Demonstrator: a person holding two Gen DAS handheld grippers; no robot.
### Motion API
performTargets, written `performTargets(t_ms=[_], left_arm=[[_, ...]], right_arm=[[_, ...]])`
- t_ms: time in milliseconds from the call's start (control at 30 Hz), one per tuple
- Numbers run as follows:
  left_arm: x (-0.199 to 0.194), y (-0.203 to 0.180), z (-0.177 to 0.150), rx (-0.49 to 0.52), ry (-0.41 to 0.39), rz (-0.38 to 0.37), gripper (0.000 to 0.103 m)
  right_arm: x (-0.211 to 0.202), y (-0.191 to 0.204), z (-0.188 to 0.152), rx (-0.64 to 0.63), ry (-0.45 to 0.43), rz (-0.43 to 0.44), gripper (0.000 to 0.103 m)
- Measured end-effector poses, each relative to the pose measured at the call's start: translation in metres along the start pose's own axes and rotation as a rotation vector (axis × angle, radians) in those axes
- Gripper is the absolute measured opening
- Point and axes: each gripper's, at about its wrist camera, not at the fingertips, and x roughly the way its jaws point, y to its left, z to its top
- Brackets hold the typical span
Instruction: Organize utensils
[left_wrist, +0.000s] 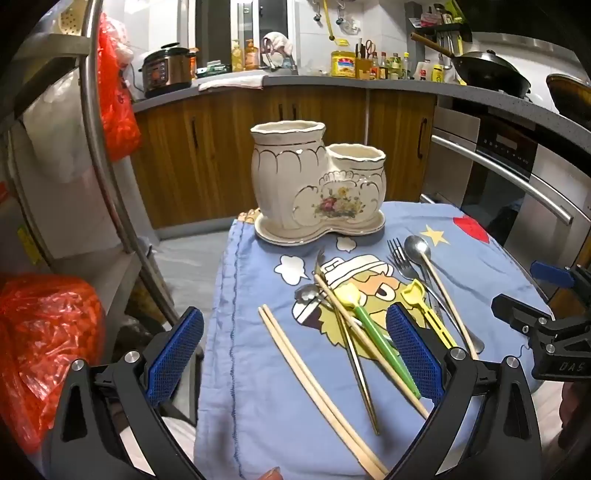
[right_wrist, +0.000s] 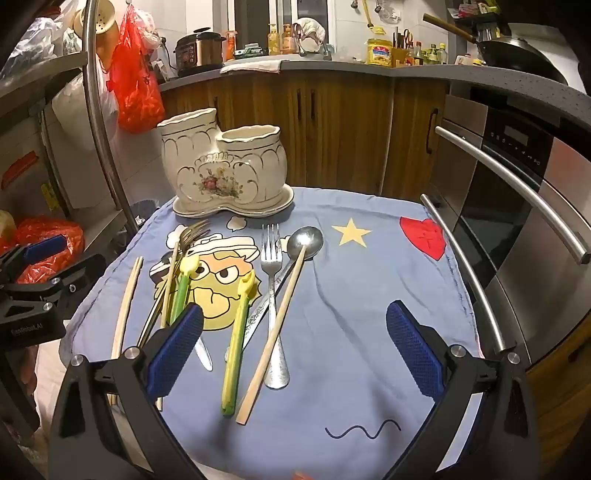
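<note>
Both tongs hang spread wide over the blue cloth (right_wrist: 369, 295), gripping nothing. The left tongs (left_wrist: 295, 354) have the chopstick pair (left_wrist: 306, 384) lying between their blue pads, running from just ahead of the left pad (left_wrist: 173, 354) back toward the camera. The right pad (left_wrist: 413, 350) sits over the near part of the utensil heap: the green-handled utensil (left_wrist: 384, 347) passes just inside that pad, a metal-handled piece (left_wrist: 360, 373) and a single chopstick (left_wrist: 369, 343) cross beside it, and the yellow-handled utensil (left_wrist: 432, 314) shows just beyond the pad's outer side. Farther out to the right lie a fork (left_wrist: 402, 258) and a spoon (left_wrist: 417, 247), with another chopstick (left_wrist: 448, 299) laid across the spoon. The holder (left_wrist: 317, 181), a cream two-cup ceramic piece on its saucer, stands upright well ahead of the left tongs, at the cloth's far edge, both cups showing nothing inside. The right tongs (right_wrist: 295, 350) face the same heap from the other side: the yellow-handled utensil (right_wrist: 236, 339), the fork (right_wrist: 273, 295), the spoon (right_wrist: 304, 240) and the chopstick (right_wrist: 277, 325) over it all lie between the pads, nearer the left pad (right_wrist: 173, 350); the green-handled one (right_wrist: 181, 291) runs behind that pad. The holder (right_wrist: 225, 170) stands ahead and left of these tongs.
</note>
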Motion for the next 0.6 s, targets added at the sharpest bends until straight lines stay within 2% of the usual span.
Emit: performTargets(t_ms=[600], left_arm=[[-0.0003, -0.0040, -0.0018, -0.004, -0.005, -0.019, 0.098]], right_arm=[[0.0002, 0.0034, -0.0012, -0.006, -0.004, -0.010, 0.098]])
